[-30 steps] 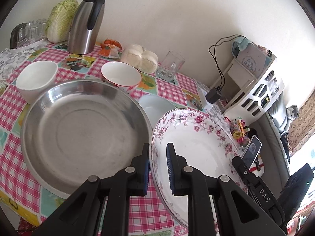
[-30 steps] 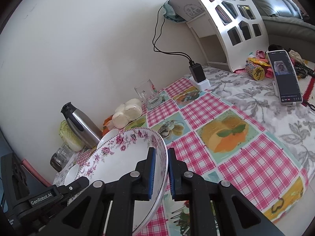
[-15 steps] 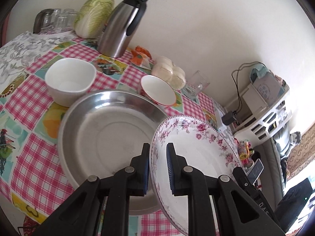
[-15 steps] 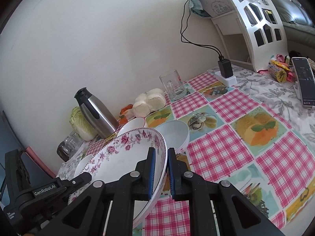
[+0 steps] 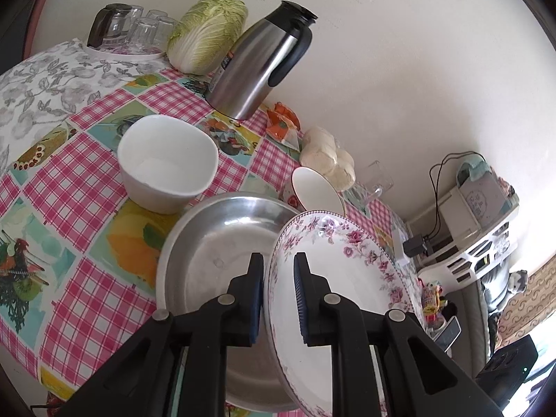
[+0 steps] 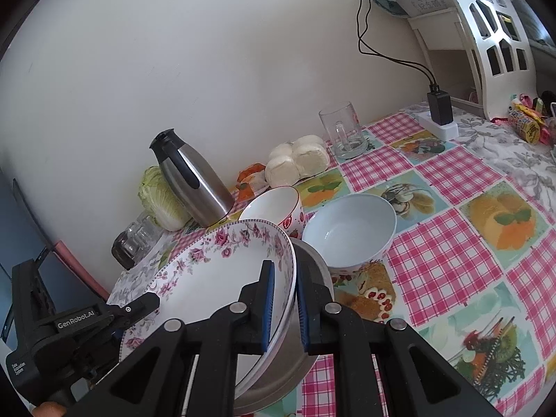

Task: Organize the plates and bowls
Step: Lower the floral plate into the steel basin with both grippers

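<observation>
Between both grippers hangs the floral plate, tilted above the steel pan. The left gripper is clamped on the plate's near rim, and the right gripper pinches the opposite rim (each pair of blue pads is closed tight on the porcelain). Just past the pan stand a white bowl, a red-patterned bowl and a pale blue bowl, all on the checked tablecloth. Farther back, against the wall, are buns, a steel flask, a cabbage and a glass mug.
</observation>
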